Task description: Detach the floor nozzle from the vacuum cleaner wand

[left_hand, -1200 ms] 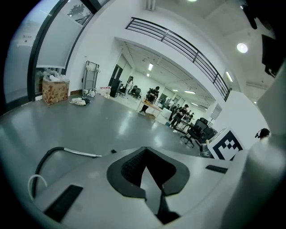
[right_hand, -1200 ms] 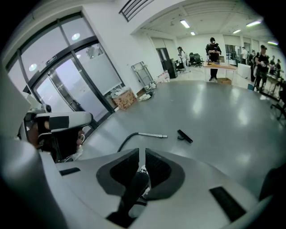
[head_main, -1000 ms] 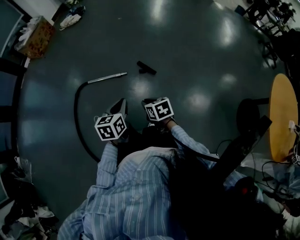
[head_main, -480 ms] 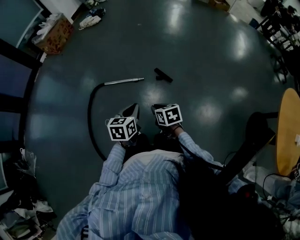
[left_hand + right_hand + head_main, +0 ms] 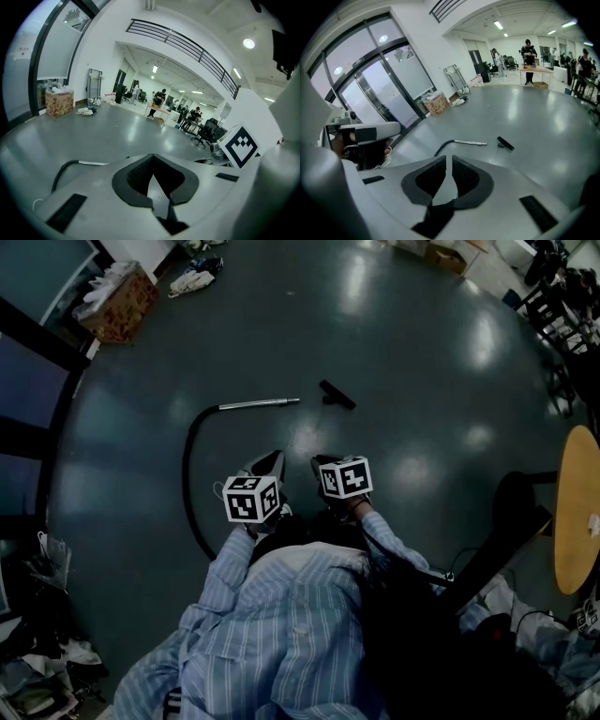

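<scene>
In the head view the silver wand point(image 5: 260, 404) lies on the grey floor, with its black hose point(image 5: 187, 474) curving back toward me. The black floor nozzle point(image 5: 337, 395) lies apart from the wand's tip, just to its right. My left gripper point(image 5: 272, 461) and right gripper point(image 5: 320, 465) hover side by side, short of both parts and touching neither. In the left gripper view the left gripper point(image 5: 152, 161) is shut and empty, with the hose point(image 5: 60, 171) beyond it. The right gripper point(image 5: 449, 161) shows only a thin slit, nothing in it. Wand point(image 5: 471, 142) and nozzle point(image 5: 505, 143) lie ahead.
A cardboard box point(image 5: 117, 306) and crumpled cloth point(image 5: 197, 279) sit by the glass wall at the far left. At the right stand a round wooden table point(image 5: 577, 512) and a black chair point(image 5: 511, 512). Clutter point(image 5: 37, 652) lies at the lower left.
The whole view has shifted, so the wand and nozzle now sit further right and lower in the frame. Both grippers travelled along with me. Neither set of jaws has changed.
</scene>
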The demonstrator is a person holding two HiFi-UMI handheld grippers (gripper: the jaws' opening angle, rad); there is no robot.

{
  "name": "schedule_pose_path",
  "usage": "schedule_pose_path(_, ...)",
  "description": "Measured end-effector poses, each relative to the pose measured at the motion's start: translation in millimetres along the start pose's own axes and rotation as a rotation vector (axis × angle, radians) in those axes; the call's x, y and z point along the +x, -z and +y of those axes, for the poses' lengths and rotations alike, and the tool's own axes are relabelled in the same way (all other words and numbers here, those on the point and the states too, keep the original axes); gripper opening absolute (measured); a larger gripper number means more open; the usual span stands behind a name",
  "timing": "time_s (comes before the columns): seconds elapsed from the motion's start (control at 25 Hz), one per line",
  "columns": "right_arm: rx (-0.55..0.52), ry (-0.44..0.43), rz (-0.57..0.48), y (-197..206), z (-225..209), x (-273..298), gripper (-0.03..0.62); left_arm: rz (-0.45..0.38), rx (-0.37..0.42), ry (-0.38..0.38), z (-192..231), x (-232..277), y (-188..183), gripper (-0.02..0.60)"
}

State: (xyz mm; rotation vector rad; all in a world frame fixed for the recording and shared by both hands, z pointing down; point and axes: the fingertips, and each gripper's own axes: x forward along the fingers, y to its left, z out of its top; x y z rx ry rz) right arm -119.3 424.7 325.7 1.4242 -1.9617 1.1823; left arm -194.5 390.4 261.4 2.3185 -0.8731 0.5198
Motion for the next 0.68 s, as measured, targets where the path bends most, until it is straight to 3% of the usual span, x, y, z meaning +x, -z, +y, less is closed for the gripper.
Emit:
schedule_pose_path(0.32, 0.009, 0.015, 0.011, 4.7, 14.7, 10.9, 0.046, 0.004, -0.017, 0.007, 20.6, -8.7, 5.2, 0.008)
schedule_pose_path(0.68, 0.025, 0.028, 0.005, 6.3, 0.9, 7.1, 0.045, 0.019, 0.0, 0.025, 10.7, 3.5, 7.1, 0.008)
